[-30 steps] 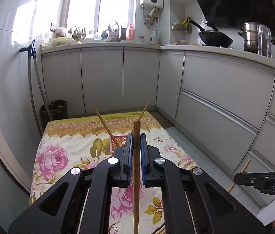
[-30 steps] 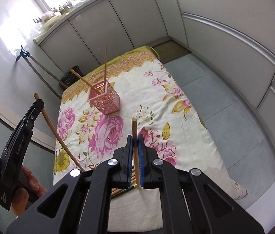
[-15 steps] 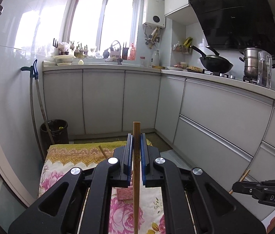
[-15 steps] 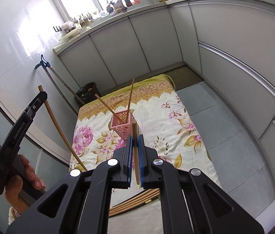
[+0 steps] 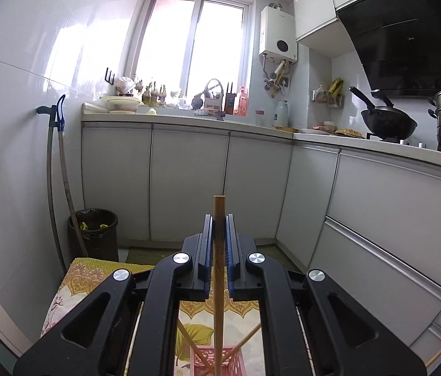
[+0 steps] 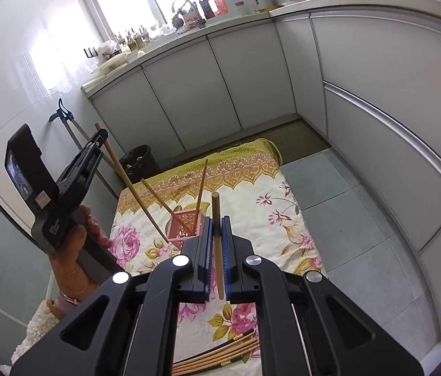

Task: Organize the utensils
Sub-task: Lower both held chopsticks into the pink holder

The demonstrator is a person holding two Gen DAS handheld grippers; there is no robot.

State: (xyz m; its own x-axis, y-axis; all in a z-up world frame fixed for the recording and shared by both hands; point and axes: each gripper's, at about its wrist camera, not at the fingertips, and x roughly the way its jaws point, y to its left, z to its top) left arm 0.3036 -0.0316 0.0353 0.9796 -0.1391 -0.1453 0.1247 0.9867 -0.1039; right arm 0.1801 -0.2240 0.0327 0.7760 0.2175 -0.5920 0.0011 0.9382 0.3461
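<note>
Over floral cloth (image 6: 286,219), each gripper's fingers (image 6: 227,244) clamp a chopstick (image 6: 217,244) (upright)

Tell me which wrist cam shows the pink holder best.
Right wrist view. The pink holder stands in near-full sight on the floral cloth, two chopsticks leaning in it, only its near corner behind the right gripper. The left wrist view catches just its rim at the bottom edge, between that gripper's arms.

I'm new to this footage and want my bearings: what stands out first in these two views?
Each hand-held gripper is shut on a wooden chopstick: the left hand-held gripper holds its chopstick above the pink basket, and the right hand-held gripper holds another chopstick. The basket stands mid-table on a flowered cloth, with two chopsticks already leaning in it. More chopsticks lie at the cloth's near edge.
</note>
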